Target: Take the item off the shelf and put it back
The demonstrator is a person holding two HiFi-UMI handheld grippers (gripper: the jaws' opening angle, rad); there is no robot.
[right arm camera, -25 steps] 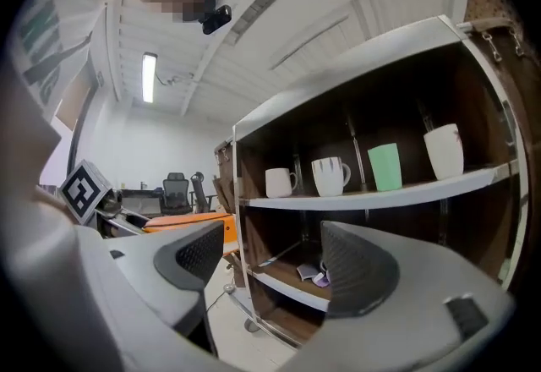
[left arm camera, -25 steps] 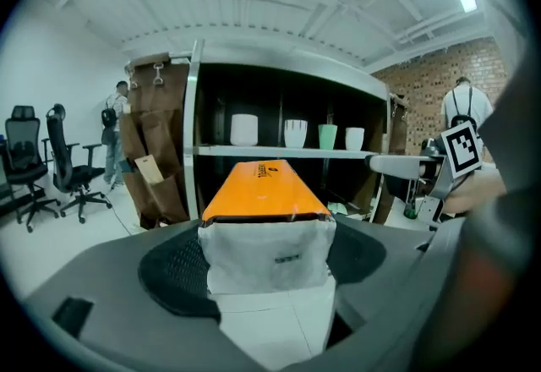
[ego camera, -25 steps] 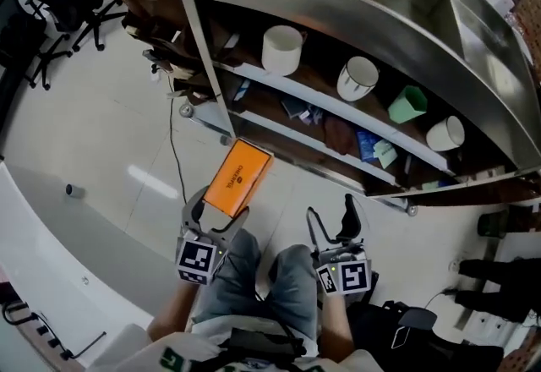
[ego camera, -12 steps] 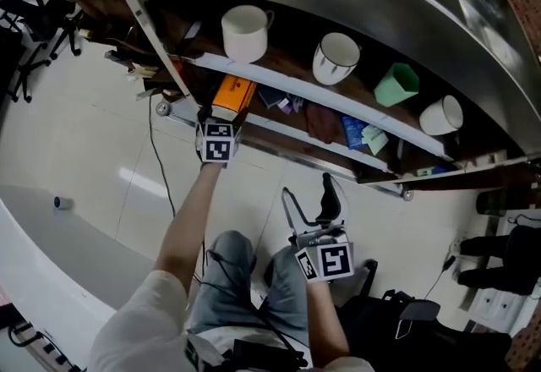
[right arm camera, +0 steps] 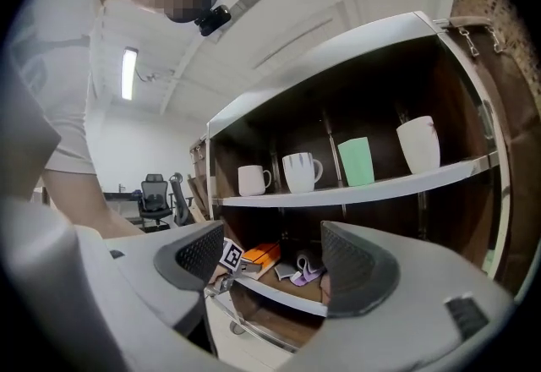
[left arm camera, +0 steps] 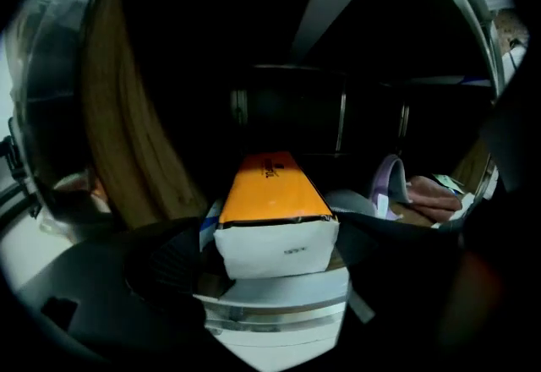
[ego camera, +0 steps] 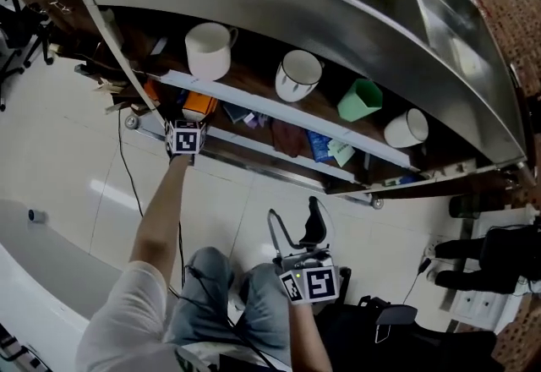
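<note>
Left gripper: your left gripper (left arm camera: 270, 239) is reached into the lower tier of the shelf unit. Its jaws are opening, with the orange-topped, white-ended cardboard box (left arm camera: 270, 188) between them. The pads seem to be letting go of its sides.

Box: it lies flat on the lower shelf board (left arm camera: 279, 311), long side running back into the dark bay. Its white end sits at the front edge, facing you. A pale purple folded item (left arm camera: 389, 184) lies just beside it on the right.

Right gripper: your right gripper (right arm camera: 275, 265) hangs low near your lap, well apart from the shelf. Its jaws are apart and nothing is between them.

Upper shelf: the white ceramic mug (ego camera: 207, 49) and its neighbours stand untouched above the box.

Done so far: the box rests on the shelf, so by the look of it you are at the put-back end of the task.

Left to do: let the jaws clear both sides of the box, then draw the left gripper straight back out.

Watch for: the box sits close to the front edge, so a dragging pad could pull it off.
</note>
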